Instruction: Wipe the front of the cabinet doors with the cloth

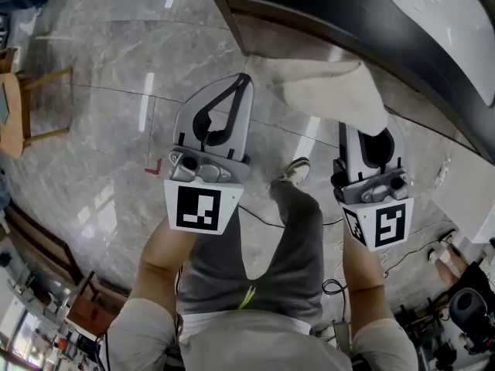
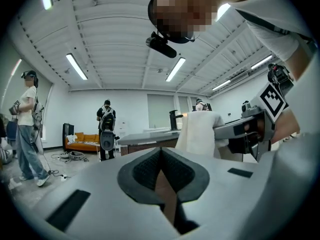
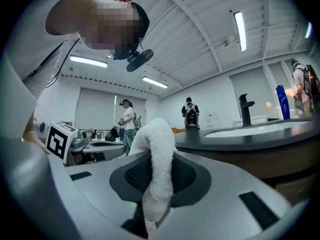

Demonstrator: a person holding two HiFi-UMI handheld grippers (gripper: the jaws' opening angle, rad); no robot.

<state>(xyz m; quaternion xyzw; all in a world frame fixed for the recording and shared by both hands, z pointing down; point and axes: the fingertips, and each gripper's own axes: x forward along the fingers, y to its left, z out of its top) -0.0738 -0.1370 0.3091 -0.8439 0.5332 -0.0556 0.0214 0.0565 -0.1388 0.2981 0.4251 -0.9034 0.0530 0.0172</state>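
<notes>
A white cloth [image 1: 331, 91] hangs bunched from my right gripper [image 1: 370, 132], whose jaws are shut on it; in the right gripper view the cloth [image 3: 159, 174] folds over between the pads. It hangs just in front of the brown cabinet front [image 1: 303, 43] under a dark countertop [image 1: 363, 22]. My left gripper [image 1: 244, 79] is held beside it to the left, shut with nothing between its pads [image 2: 145, 171]. In the left gripper view the cloth [image 2: 199, 133] and right gripper [image 2: 250, 130] show to the right.
A grey marble floor [image 1: 108, 114] spreads to the left, with a wooden chair [image 1: 23, 99] at the far left. My shoe [image 1: 295, 170] and cables lie below. The counter carries a sink and black tap [image 3: 246, 110]. Other people [image 2: 106, 129] stand farther off.
</notes>
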